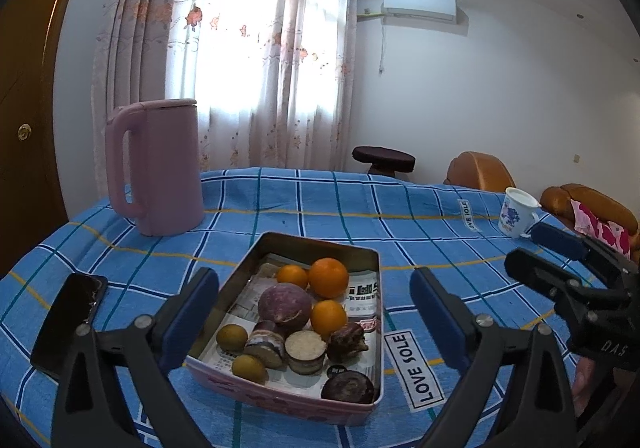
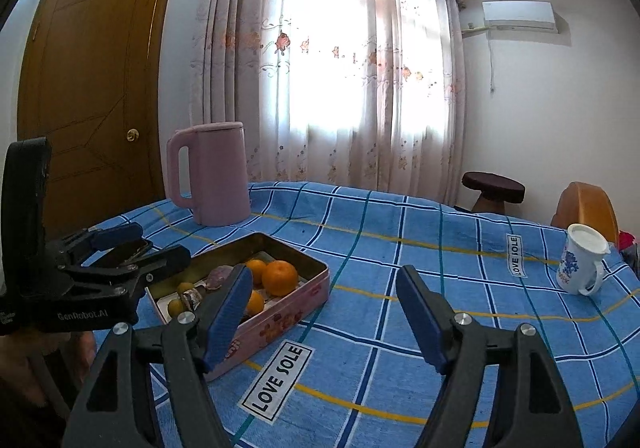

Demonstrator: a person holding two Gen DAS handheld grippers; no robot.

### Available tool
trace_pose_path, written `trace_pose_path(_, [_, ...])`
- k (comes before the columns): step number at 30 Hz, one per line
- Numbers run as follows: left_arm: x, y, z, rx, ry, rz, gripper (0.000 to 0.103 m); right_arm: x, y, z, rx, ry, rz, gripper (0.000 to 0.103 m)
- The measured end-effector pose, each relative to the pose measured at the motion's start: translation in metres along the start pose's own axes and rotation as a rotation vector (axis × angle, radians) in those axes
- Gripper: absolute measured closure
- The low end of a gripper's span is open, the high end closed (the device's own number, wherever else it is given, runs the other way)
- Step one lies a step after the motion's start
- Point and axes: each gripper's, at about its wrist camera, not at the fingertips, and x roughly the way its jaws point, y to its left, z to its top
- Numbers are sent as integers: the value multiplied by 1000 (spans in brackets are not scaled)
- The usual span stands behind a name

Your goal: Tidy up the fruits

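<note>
Three oranges [image 1: 328, 277] lie in the metal tin [image 1: 316, 244] on the desk [image 1: 280, 199], together with dark purple fruits [image 1: 284, 304] and two small green ones [image 1: 232, 337]. Left hand-held gripper [image 1: 314, 318] hangs over the tin, jaws wide apart, empty. Right hand-held gripper [image 2: 324, 322] is also spread and empty, just beside the tin. Pink kettle [image 1: 160, 167] stands behind the tin; a cup [image 1: 516, 211] stands far right.

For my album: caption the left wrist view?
Open left gripper poised over a tin of oranges.
</note>
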Motion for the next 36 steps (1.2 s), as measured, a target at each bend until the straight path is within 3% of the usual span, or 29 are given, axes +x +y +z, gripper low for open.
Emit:
trace_pose_path(22, [-19,-24,10,64,-58,9,0,-32,-27,10,18,-76,-76,25])
trace_pose_path(36, [-15,-32,8,65,-28,-11,0,-35,-44,2,53,-70,-108,24])
